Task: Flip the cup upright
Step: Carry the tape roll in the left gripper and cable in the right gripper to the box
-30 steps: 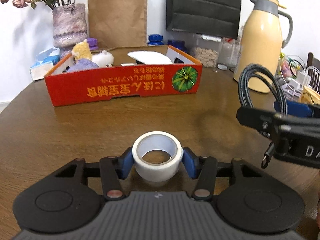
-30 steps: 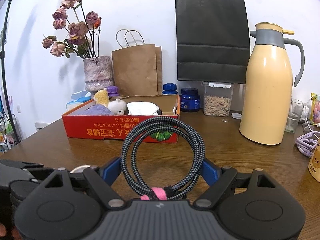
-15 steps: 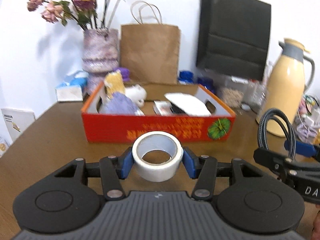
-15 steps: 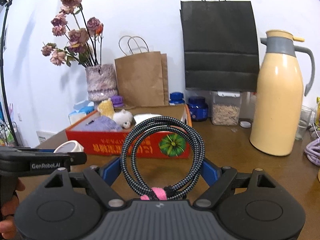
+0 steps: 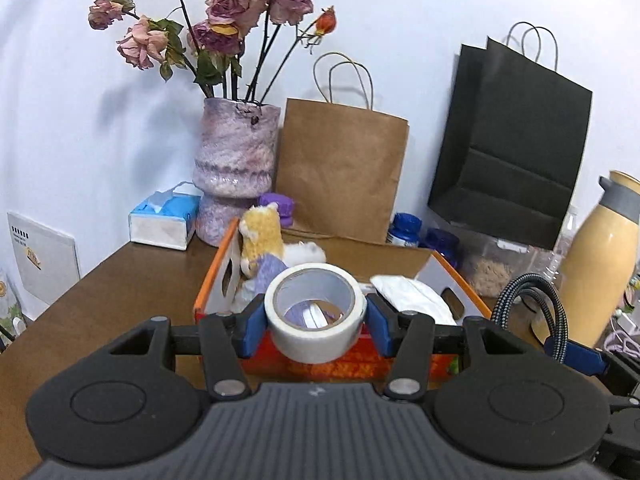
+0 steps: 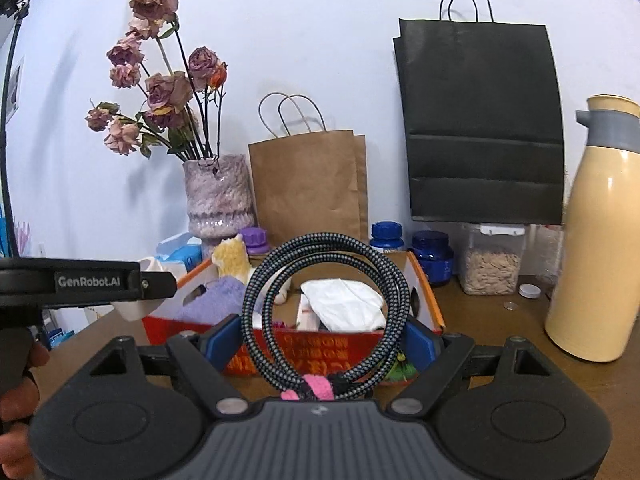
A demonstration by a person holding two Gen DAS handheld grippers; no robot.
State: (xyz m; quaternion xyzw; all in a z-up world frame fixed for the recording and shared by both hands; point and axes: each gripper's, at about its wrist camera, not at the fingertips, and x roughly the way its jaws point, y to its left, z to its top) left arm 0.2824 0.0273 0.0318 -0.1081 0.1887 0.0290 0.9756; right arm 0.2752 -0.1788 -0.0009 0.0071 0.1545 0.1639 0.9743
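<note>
Left wrist view: no cup to be made out here, nor in the right wrist view, so cannot say where it lies relative to either gripper.

Instead, clamped between the blue pads (image 5: 250, 326) of the left gripper (image 5: 316, 320): a white tape roll (image 5: 316, 346), lying flat with its hole facing up, pinched at both sides. Held clear of the table (image 5: 120, 292), in front of and above the near wall of a red cardboard box (image 5: 360, 364).

In the right gripper (image 6: 322, 340), likewise closed on its load: a coiled braided cable (image 6: 256, 308), standing on edge between the pads, bound at the bottom with a pink tie (image 6: 314, 386). Just beside the left gripper, on its right.

Inside the box: a yellow plush toy (image 5: 260, 232) at the far left, something purple and fuzzy below it, perhaps a cloth, and a white packet (image 5: 412, 296) toward the right.

Behind the box, along the wall: a blue tissue box (image 5: 164, 220), a mottled purple vase (image 5: 236, 160) with dried roses, a brown paper bag (image 5: 340, 172), a black paper bag (image 5: 512, 140), and a cream thermos (image 5: 600, 260) at the far right.
</note>
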